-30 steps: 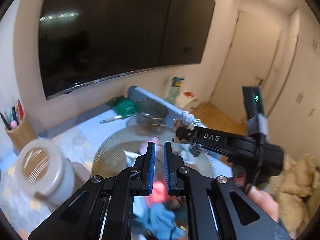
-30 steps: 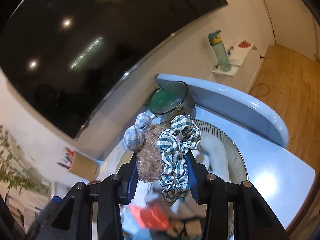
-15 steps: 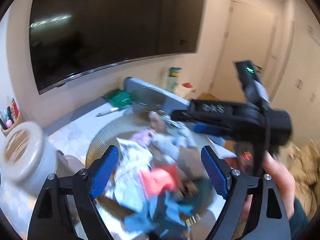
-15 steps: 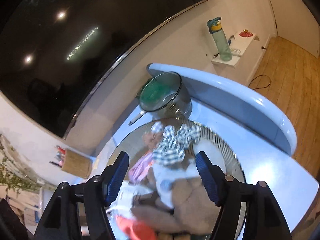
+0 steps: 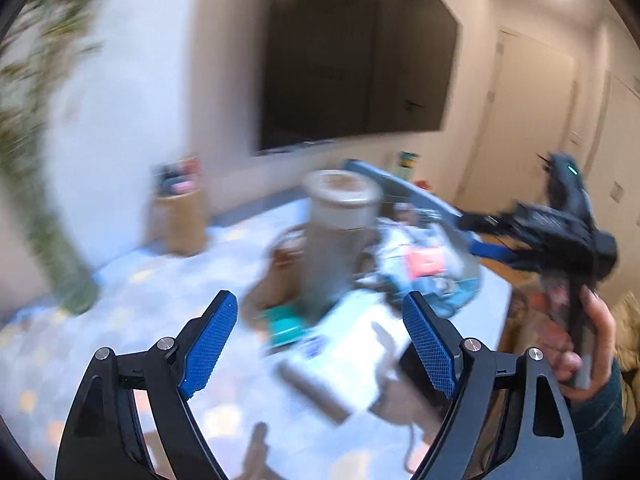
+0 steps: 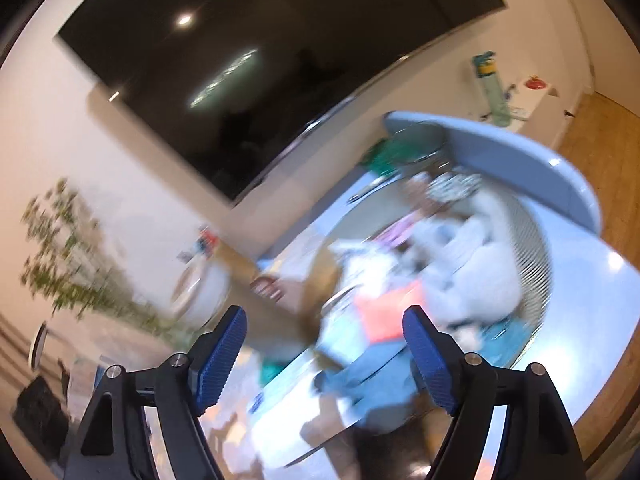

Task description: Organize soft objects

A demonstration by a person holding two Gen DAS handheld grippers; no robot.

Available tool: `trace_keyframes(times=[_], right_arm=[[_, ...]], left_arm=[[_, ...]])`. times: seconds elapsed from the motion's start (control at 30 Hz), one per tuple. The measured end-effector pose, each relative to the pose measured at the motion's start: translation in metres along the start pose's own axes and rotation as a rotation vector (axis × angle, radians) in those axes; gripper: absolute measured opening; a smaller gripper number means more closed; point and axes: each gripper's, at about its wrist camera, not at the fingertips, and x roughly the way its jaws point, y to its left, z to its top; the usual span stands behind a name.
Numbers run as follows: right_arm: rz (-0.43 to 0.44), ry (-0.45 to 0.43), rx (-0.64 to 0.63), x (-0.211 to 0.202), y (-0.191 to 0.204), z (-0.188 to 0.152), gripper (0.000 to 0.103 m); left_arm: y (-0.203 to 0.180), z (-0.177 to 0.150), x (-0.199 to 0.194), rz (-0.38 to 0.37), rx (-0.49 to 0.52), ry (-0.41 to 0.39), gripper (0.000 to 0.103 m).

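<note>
Home living room: wall television (image 6: 280,60), wooden floor (image 6: 600,128).

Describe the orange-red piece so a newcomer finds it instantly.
Start at the big dark TV on the wall, then drop to the round ribbed basket on the pale blue table below it. In its heap of blurred white and blue fabrics, the orange-red cloth is the only warm, bright patch.
</note>
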Motion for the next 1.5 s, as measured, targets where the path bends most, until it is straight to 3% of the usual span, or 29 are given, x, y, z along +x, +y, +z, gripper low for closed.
trace_keyframes(times=[0.23,0.47,0.63,0.83,1.1,1.13,1.2,1.33,1.5], right_arm=[[0.033,0.144,-0.18,0.052,0.09,-0.07,0.081],[-0.147,0.26,-0.371,0.137,0.16,-0.123,0.08],[-0.387,0.245,-0.427,0.192,0.172,-0.131,0.075],[-0.585,0.271,-0.48,0.239,0.174,-0.133,0.071],[-0.714,0.314,-0.478,0.277,0.161,-0.13,0.067],[-0.713,0.311,-0.481,0.277,0.159,-0.129,0.063],[-0.706,0.302,-0.489,0.275,0.159,-0.127,0.032],[-0.601,0.308,-0.469,0.265,0.161,-0.123,0.03],[-0.372,0.256,-0.46,0.229,0.178,-0.124,0.03]], left_arm=[[0.112,-0.049,-0.038,0.165,-0.193,-0.007,0.085],[0.193,-0.119,-0.018,0.324,-0.336,0.015,0.085],[0.226,-0.151,-0.003,0.305,-0.411,0.023,0.085],[0.236,-0.16,-0.003,0.283,-0.458,0.025,0.085],[0.226,-0.158,-0.009,0.275,-0.424,0.015,0.085],[0.228,-0.159,-0.008,0.268,-0.429,0.018,0.085],[0.23,-0.16,-0.007,0.257,-0.441,0.023,0.085],[0.233,-0.161,-0.006,0.253,-0.46,0.025,0.085],[0.237,-0.163,-0.004,0.253,-0.48,0.034,0.085]])
